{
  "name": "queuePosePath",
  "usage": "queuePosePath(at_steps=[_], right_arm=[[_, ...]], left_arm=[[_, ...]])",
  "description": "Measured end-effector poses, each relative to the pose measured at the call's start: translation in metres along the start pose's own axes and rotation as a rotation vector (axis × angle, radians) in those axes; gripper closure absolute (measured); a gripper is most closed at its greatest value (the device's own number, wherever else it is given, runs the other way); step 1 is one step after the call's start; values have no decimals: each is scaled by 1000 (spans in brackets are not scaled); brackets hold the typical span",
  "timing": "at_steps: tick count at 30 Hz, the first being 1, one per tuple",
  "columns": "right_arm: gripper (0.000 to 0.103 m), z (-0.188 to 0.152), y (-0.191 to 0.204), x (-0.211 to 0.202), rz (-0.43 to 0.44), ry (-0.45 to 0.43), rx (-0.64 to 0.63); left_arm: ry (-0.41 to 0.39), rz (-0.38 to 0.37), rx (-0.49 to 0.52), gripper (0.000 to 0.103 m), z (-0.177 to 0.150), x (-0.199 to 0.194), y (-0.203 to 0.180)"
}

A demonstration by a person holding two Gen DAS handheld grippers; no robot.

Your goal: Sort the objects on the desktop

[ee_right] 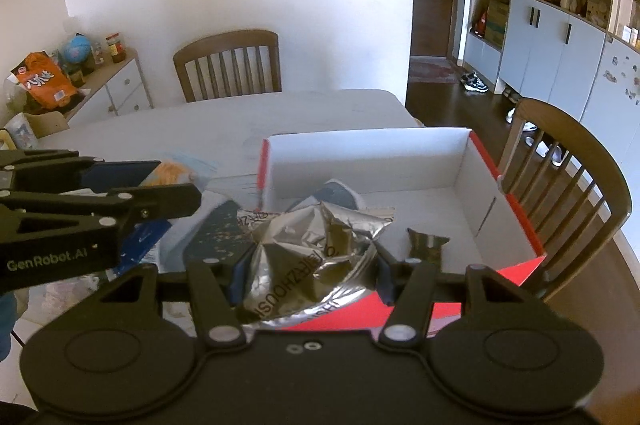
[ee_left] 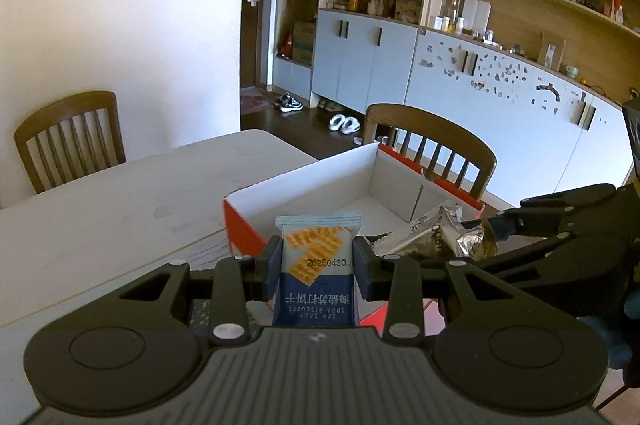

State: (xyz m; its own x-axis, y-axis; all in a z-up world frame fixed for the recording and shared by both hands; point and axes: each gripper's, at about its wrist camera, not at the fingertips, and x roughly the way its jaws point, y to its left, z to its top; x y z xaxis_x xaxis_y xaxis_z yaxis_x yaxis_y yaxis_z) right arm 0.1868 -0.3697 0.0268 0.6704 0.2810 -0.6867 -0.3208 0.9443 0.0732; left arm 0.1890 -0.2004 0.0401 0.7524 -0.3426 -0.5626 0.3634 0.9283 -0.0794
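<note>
Biscuit packet [ee_left: 317, 267] upright between left fingers [ee_left: 271, 263], above box [ee_left: 304, 181].

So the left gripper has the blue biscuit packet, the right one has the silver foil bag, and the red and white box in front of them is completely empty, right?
Not quite. The box is not empty: the right wrist view shows a small dark wrapped item on its floor. The rest holds: the left gripper grips the blue biscuit packet, and the right gripper grips the silver foil bag.
</note>
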Motion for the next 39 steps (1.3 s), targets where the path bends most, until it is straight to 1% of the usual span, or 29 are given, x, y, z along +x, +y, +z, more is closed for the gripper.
queuePosePath(at_steps=[15,20,25,31,35,39], right_arm=[[45,18,-54,33,-16,25,-22],[45,21,-76,51,-36,42,-23],[45,25,-93,68,-50,57,-25],[45,27,-107,89,-56,81,-31],[45,29,-115,104,-55,105,-32],[45,32,-120,116,-44,122,-39]], left_arm=[[84,-1,41,67,16,64,-23],[131,-4,58,67,17,88,-25],[183,-23,80,67,18,111,-30],[249,-44,124,67,19,140,-41],[300,-63,132,67,20,156,-44],[341,-65,151,67,20,171,-48]])
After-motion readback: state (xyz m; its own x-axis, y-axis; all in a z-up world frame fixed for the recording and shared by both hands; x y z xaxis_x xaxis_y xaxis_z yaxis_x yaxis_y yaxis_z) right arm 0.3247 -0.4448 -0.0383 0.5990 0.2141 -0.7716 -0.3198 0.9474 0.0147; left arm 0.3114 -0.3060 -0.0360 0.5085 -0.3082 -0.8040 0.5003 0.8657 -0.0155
